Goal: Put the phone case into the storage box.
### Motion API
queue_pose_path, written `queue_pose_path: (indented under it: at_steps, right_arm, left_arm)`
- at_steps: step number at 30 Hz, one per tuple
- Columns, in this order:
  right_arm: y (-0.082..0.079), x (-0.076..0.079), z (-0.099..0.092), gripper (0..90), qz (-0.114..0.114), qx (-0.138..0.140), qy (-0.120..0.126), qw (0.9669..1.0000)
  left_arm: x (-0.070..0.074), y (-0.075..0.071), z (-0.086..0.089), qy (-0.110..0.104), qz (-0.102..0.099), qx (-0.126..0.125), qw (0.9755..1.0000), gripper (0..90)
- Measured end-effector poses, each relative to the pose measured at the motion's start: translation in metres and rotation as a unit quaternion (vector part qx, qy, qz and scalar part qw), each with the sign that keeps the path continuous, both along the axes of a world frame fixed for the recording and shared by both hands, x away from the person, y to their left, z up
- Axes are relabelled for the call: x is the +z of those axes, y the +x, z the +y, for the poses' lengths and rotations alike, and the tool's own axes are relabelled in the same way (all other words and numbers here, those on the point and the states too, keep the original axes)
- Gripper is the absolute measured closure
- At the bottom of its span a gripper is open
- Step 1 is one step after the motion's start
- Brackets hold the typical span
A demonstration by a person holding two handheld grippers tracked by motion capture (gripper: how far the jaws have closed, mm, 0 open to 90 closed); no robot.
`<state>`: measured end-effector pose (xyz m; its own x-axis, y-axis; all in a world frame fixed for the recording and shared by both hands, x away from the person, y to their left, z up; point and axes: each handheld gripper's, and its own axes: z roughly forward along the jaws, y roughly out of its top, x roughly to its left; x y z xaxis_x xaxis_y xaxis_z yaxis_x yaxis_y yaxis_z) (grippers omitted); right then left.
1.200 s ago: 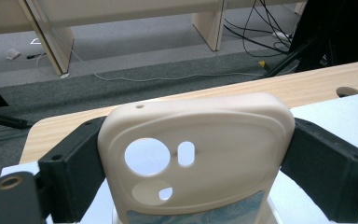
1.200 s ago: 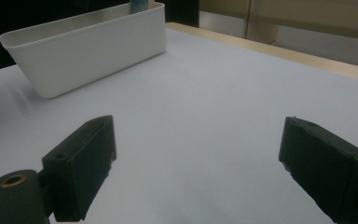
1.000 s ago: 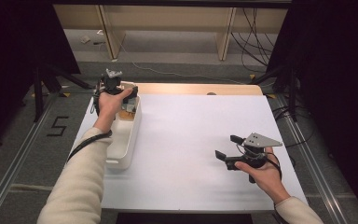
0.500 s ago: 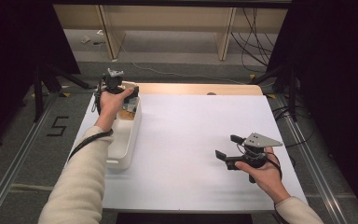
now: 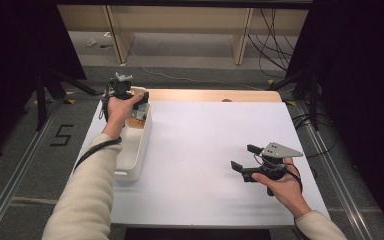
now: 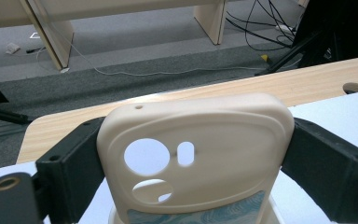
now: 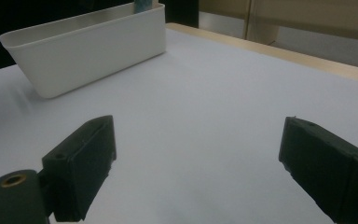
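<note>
Grey carpet and a tangle of black cables [image 5: 272, 37] lie beyond the far edge, and up front sits the white table [image 5: 205, 150] with a strip of bare wood [image 5: 210, 95] along its twelve o'clock side. Over at nine o'clock stands a long white bin [image 5: 137, 145], running front to back near the table's left edge. And look at the left gripper [image 5: 130, 97], up at about ten o'clock over the bin's far end: its jaws are clamped on either side of a cream phone case [image 6: 191, 154], held upright, camera cut-outs facing us in the left gripper view, with a patch of blue-patterned something just below it that I cannot make out. From above, the case itself is mostly tucked behind the left hand [image 5: 120, 107], cream sleeve [image 5: 87, 195] trailing back to six o'clock. Now to four o'clock: the right gripper [image 5: 245, 160] hovers low above bare tabletop, jaws spread wide with nothing between them, grey three-cornered plate [image 5: 280, 150] on top, right hand [image 5: 282, 187] wrapped round the handle. Its jaws point toward nine o'clock, well apart from the bin.
</note>
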<state>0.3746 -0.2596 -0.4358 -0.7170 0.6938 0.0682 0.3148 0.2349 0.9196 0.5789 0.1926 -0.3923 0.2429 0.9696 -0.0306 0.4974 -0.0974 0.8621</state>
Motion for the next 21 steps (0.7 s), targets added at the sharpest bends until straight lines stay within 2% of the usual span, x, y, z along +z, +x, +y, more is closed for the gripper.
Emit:
queue_pose_path:
  at_steps: [21]
  right_arm:
    - [0.0002,-0.0001,0.0001,11.8,0.0,0.001,0.0,1.0]
  left_arm:
    - [0.0005,0.0066,-0.0037,0.009,0.006,-0.002,0.9999,9.2]
